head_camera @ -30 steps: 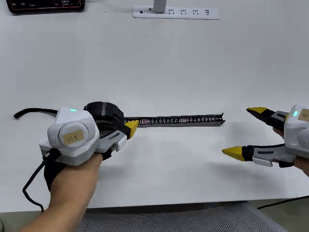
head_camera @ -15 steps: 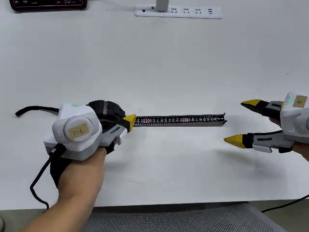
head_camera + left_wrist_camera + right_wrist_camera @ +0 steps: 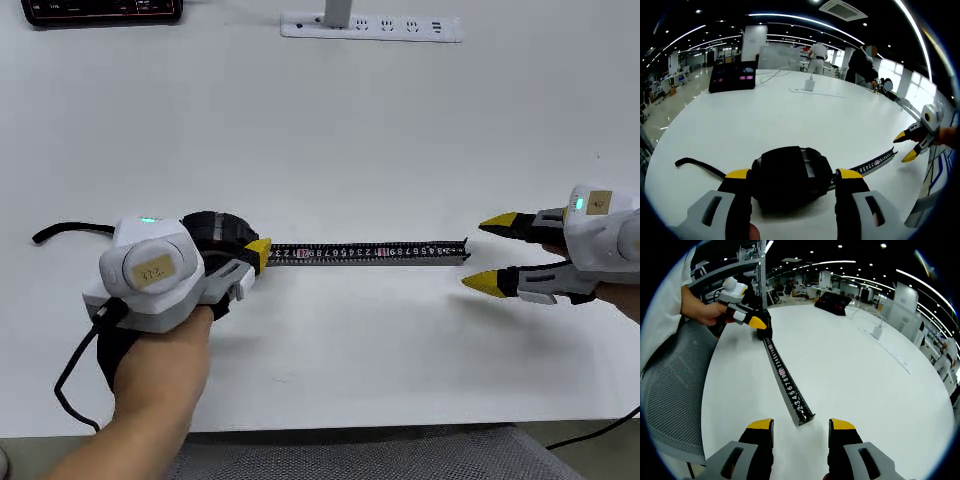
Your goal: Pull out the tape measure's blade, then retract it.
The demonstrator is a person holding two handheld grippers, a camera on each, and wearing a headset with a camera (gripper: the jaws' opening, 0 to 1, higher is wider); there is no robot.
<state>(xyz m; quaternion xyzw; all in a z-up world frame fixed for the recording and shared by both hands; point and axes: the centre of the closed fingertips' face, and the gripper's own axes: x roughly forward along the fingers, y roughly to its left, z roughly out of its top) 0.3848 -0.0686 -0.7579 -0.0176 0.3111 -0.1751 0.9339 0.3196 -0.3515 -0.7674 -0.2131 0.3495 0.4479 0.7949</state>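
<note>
On the white surface (image 3: 400, 120) lay one tape measure (image 3: 222, 232), clamped between the left gripper (image 3: 794, 174)'s fingers (image 3: 850, 180). Its one blade (image 3: 370, 252) ran right and ended just at the tips of the right gripper (image 3: 490, 252)'s spread, empty fingers (image 3: 485, 284).

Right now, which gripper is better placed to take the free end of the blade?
Right. The right gripper is open, with its jaws just off the free end of the blade. The left gripper is clamped around the tape measure case at the other end.
</note>
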